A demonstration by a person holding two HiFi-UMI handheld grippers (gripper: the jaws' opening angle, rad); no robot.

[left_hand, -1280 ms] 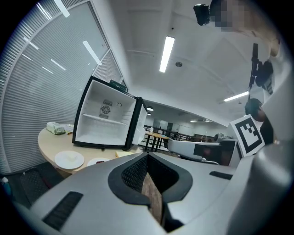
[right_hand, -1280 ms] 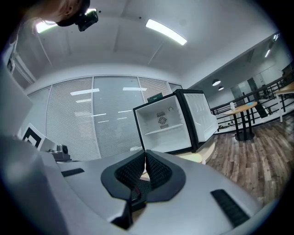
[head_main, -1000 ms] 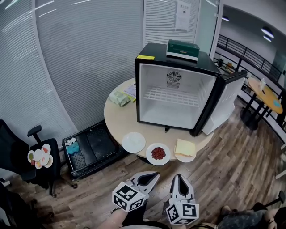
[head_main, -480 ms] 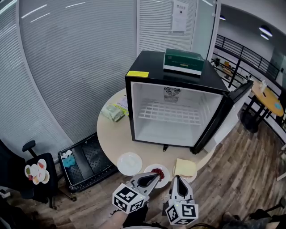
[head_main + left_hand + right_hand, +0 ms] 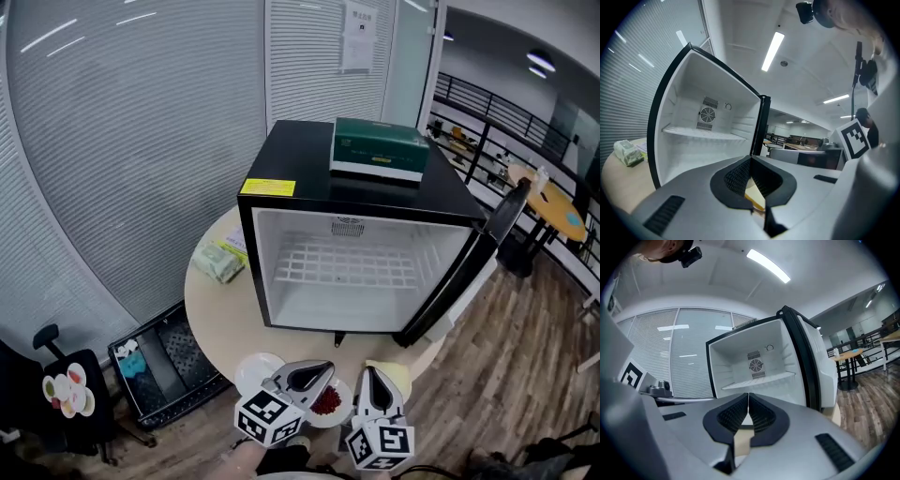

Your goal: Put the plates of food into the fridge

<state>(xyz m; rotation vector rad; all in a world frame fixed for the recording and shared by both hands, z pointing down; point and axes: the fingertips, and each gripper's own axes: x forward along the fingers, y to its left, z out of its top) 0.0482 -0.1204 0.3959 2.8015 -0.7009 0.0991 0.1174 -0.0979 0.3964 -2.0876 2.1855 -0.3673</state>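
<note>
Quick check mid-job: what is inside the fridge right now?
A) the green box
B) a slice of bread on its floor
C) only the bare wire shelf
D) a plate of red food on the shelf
C: the fridge stands open with nothing in it but its white wire shelf; the green box sits on top of it, and the white plate is on the table in front.

Open-plan office. Evidence: glass partitions with slatted blinds (image 5: 141,141), ceiling strip lights (image 5: 768,266), posted notice (image 5: 356,37), black railing (image 5: 487,112), round meeting table (image 5: 553,202), desks (image 5: 797,139) behind, wood-look floor (image 5: 525,356).
</note>
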